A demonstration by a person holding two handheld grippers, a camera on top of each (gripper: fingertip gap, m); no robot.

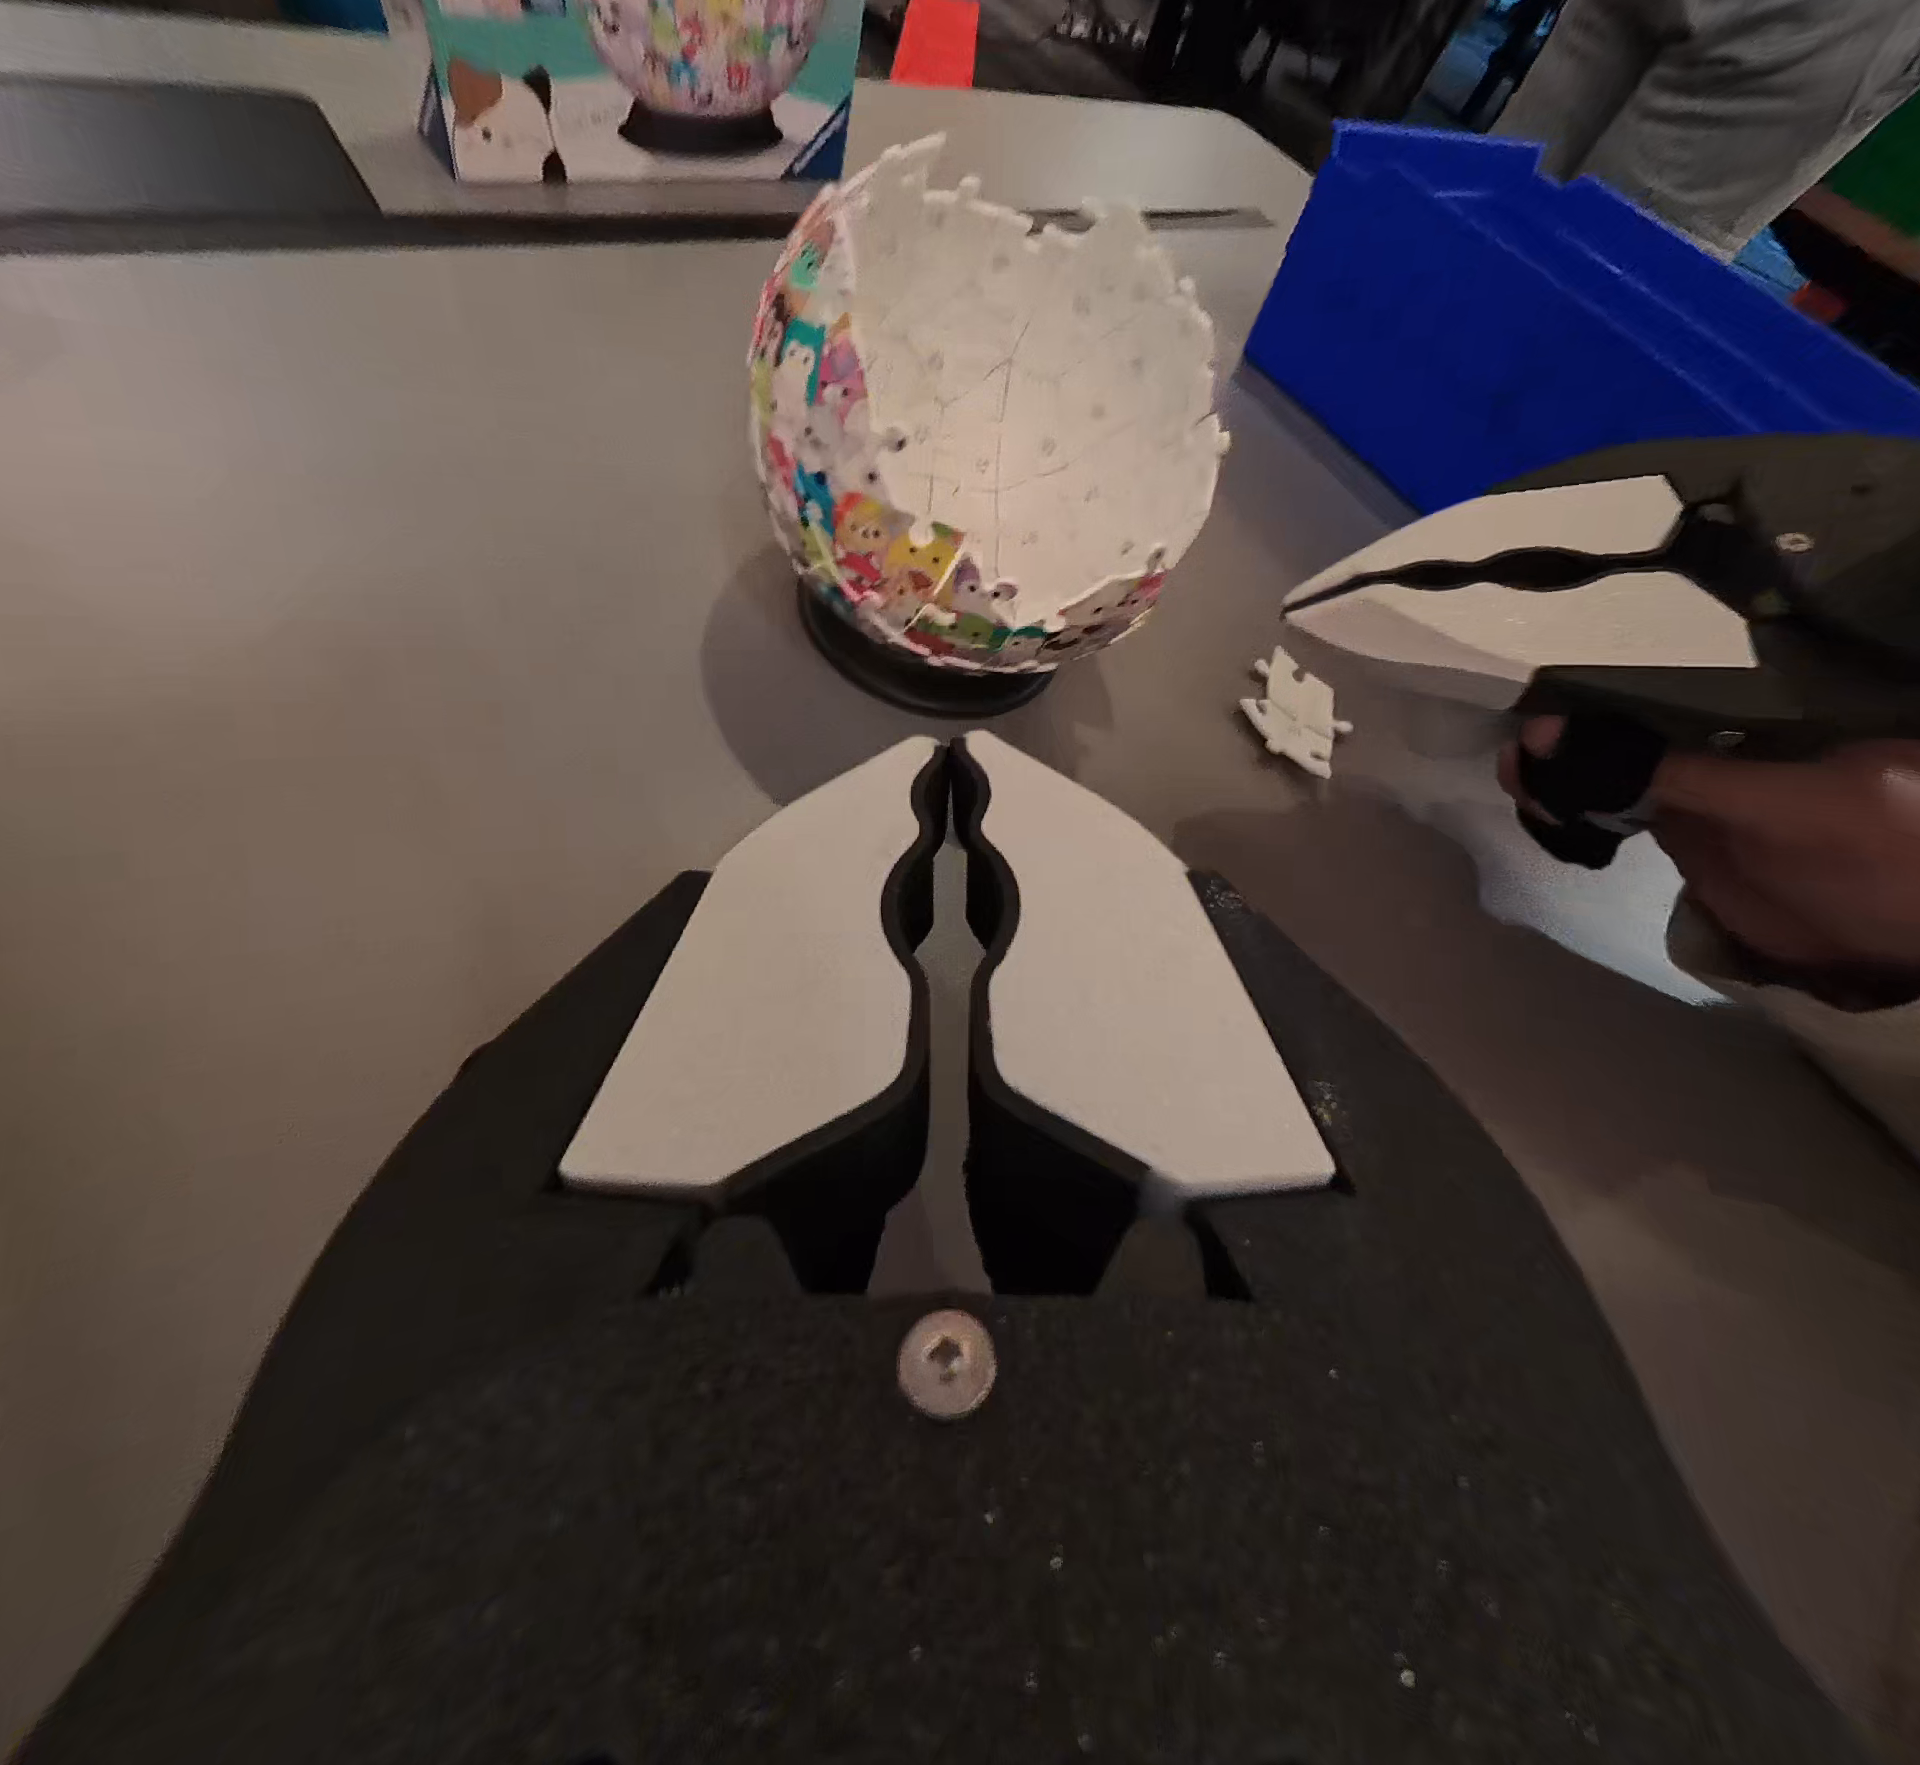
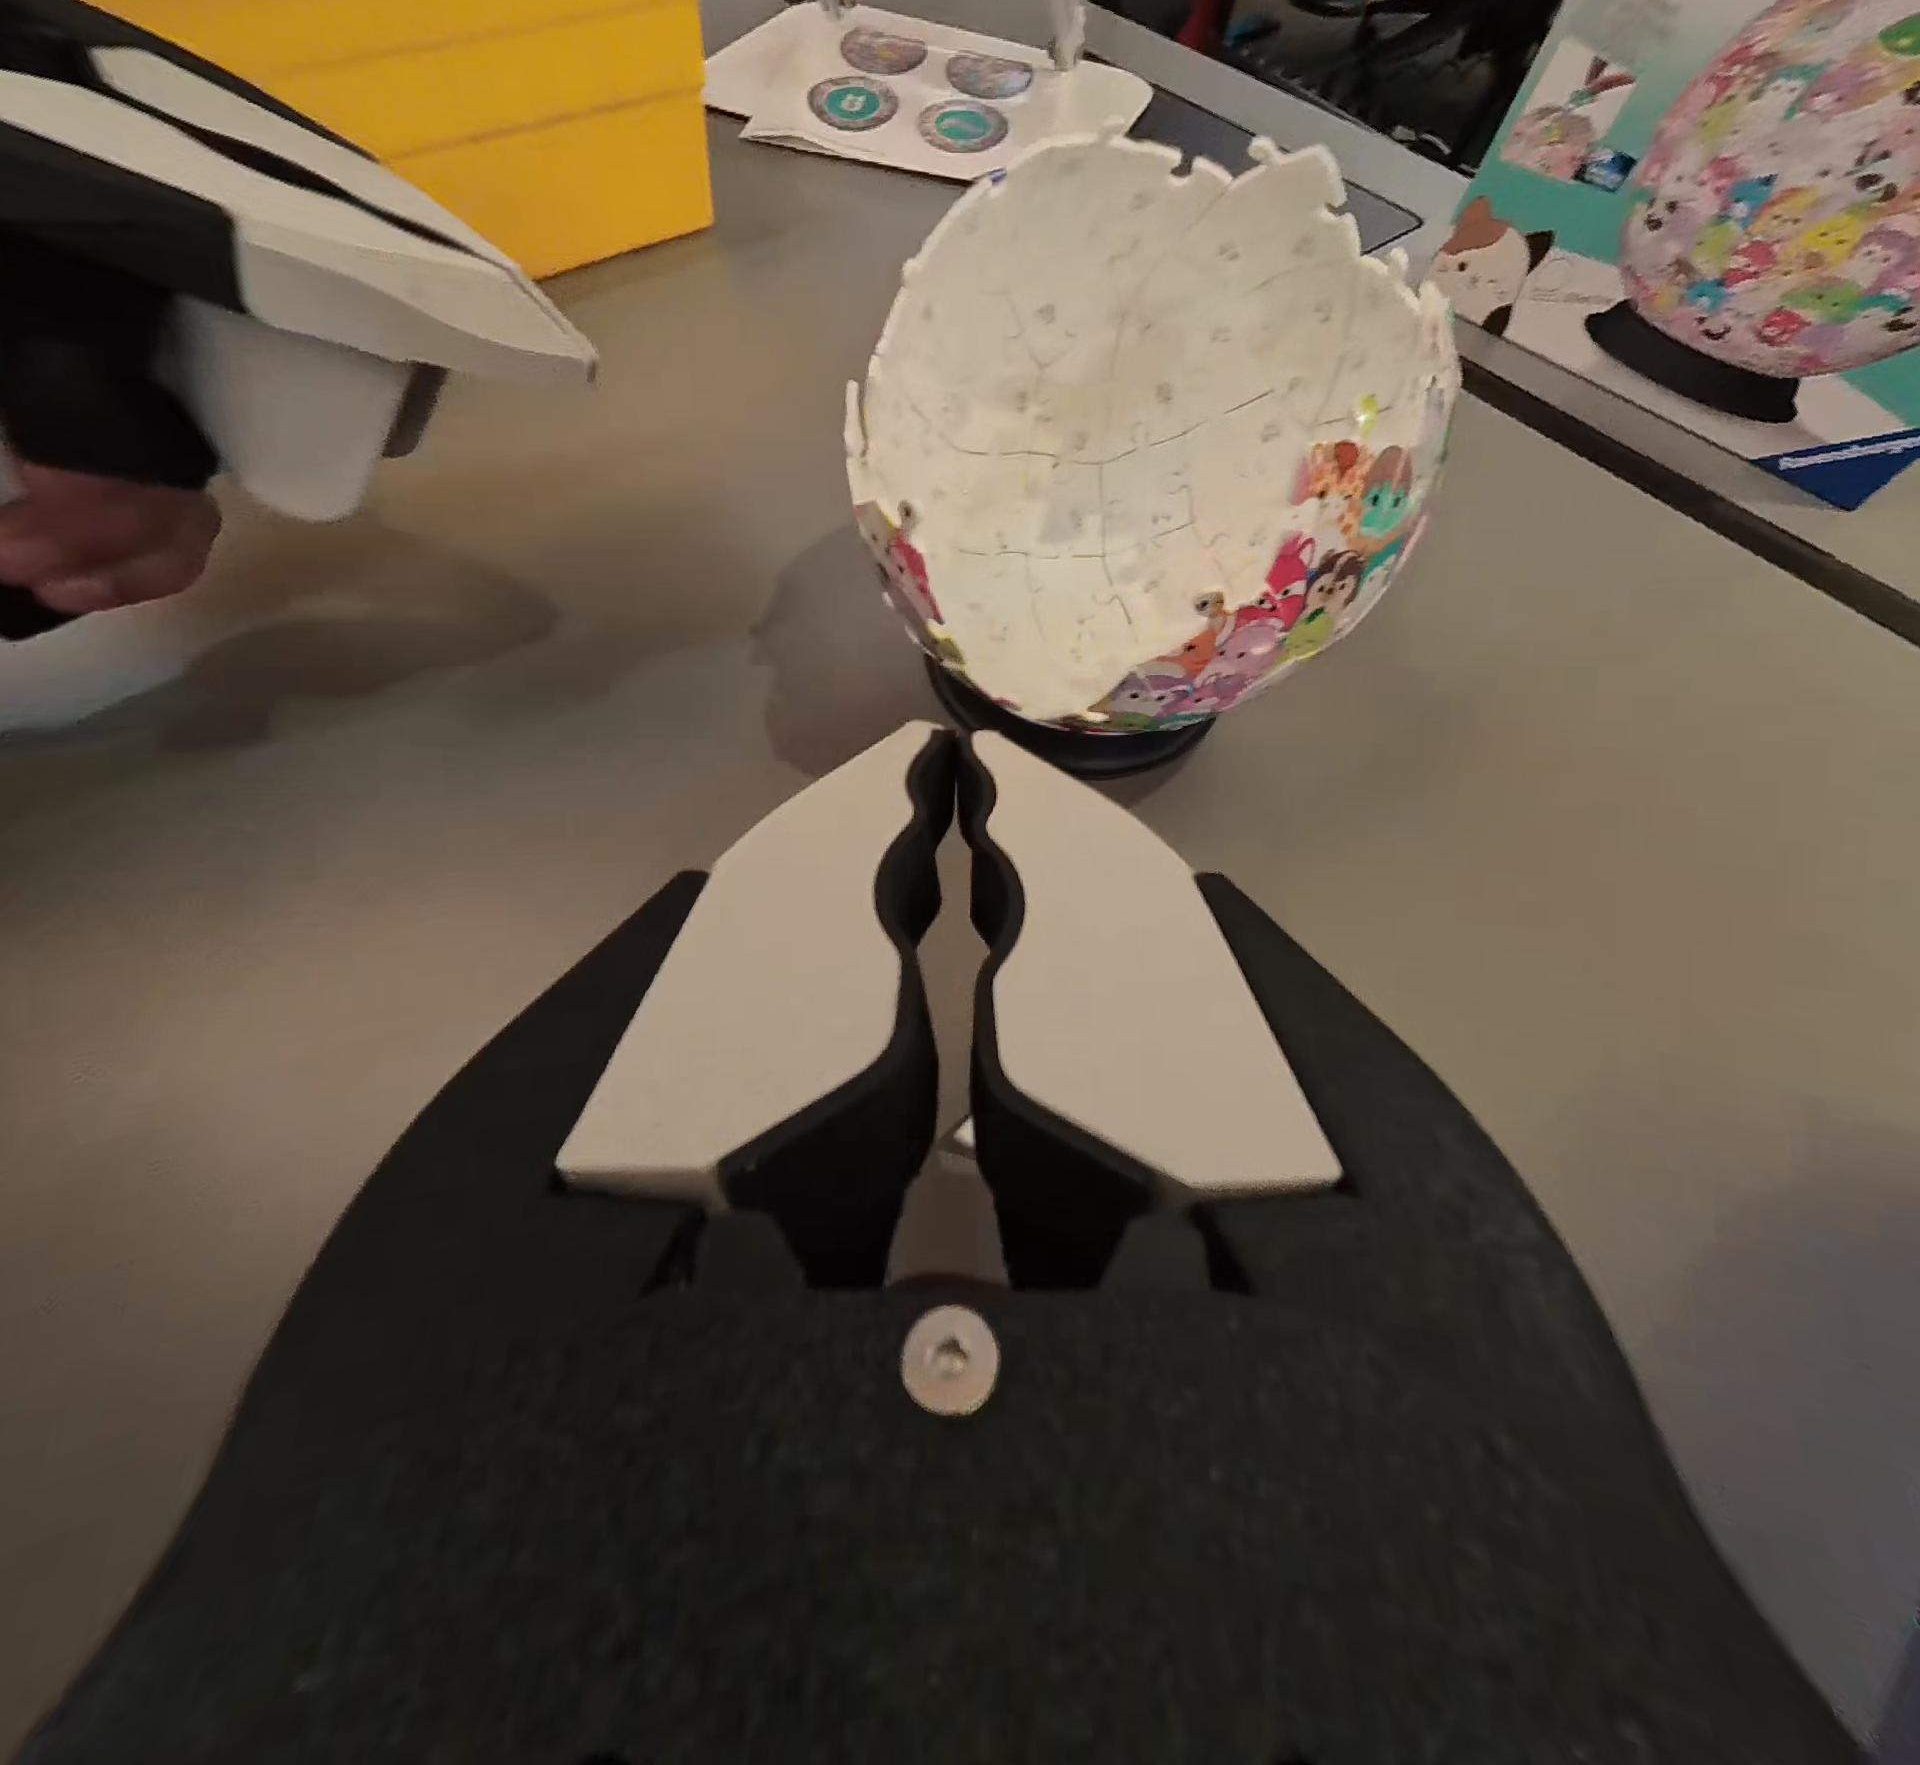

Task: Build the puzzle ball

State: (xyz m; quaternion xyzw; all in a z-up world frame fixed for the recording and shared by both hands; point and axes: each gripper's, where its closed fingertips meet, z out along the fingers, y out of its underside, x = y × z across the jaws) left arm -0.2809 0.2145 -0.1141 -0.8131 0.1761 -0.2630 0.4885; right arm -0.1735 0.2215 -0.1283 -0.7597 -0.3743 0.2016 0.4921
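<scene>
Your left gripper (image 1: 951, 754): nearest the lens in the left wrist view, its jaws pressed together at the tips with nothing between them, hovering over the grey table (image 1: 364, 624) just short of the ball's stand.
Your right gripper (image 2: 954, 744): jaws likewise closed tip to tip and empty, pointing at the foot of the ball from the other side; in the left wrist view it comes in from the right edge, tilted on its side, with your hand (image 1: 1787, 874) around the handle.
Loose puzzle pieces (image 1: 1294, 702): a small white cluster lying face down on the table, just below the right gripper's tips and right of the stand; blur makes it hard to tell how many pieces there are.
Puzzle ball (image 1: 977, 427): half built, sitting upright on a black ring stand (image 1: 925, 676) in the middle of the table. The open side faces you, showing the white inner surface, with colourful printed pieces on the outer shell and a jagged top edge.
Blue bin (image 1: 1538, 323): beyond the ball to the right in the left wrist view, on the table.
Yellow bin (image 2: 416, 42): far left in the right wrist view, behind the left gripper.
Sticker sheet (image 2: 904, 94): white paper with round stickers, behind the ball.
Puzzle box (image 1: 634, 11): standing upright at the far side of the table.
Person (image 1: 1714, 22): in grey clothing, standing past the blue bin.
</scene>
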